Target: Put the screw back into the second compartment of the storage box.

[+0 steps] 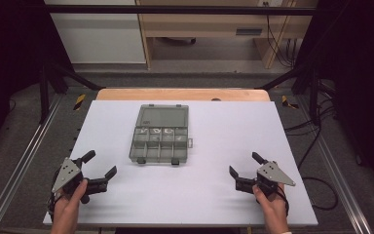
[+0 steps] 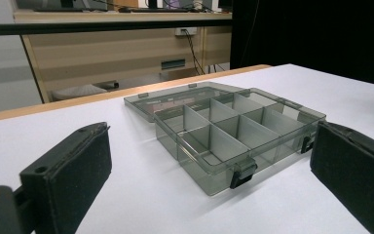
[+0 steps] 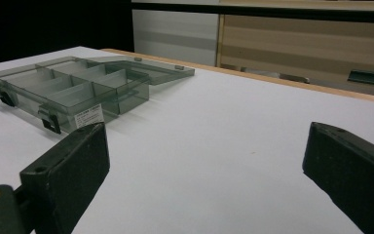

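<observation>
High view: the left gripper point(image 1: 99, 165) rests near the white table's point(image 1: 204, 195) near-left corner, jaws spread wide and holding nothing. The smoky-grey compartment organizer box point(image 1: 158, 144) sits left of the table's centre toward the far edge, lid point(image 1: 162, 116) folded back flat; a small white label point(image 3: 88, 115) on its side is unreadable. The right gripper point(image 1: 245, 165) lies near the near-right corner, jaws also wide apart and empty.

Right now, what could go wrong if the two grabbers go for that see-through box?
The organizer box lies open with its lid flat behind it, so a push from the left gripper or right gripper might slide the light box across the smooth white table. Small pieces in its far compartments could jump out. The thin lid might also flip.
</observation>
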`<state>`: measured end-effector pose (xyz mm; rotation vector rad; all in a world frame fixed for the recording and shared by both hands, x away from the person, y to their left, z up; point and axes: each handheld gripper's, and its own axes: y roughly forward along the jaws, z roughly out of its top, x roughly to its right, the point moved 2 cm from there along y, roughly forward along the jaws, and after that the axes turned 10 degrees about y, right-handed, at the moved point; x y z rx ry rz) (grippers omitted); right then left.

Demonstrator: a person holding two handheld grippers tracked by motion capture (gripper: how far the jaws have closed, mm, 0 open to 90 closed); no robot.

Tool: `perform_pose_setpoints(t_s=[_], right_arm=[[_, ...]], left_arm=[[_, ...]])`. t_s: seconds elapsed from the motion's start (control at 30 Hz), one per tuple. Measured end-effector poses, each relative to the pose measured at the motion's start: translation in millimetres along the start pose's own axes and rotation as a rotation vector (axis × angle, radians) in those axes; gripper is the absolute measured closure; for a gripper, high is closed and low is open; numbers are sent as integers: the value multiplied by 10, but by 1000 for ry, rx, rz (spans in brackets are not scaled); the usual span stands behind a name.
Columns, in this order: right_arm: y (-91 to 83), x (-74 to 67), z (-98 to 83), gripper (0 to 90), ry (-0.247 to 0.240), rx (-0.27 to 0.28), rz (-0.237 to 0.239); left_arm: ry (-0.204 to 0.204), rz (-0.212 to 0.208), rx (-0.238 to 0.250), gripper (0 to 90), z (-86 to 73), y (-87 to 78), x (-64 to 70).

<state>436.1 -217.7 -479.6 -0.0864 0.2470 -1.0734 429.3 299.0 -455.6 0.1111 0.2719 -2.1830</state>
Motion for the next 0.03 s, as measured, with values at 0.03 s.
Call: perform_pose_setpoints(t_s=[0.03], right_arm=[[-1,0,-2,36,2,-1,-1]], left_arm=[[0,-6,0,12,-1,4,8]])
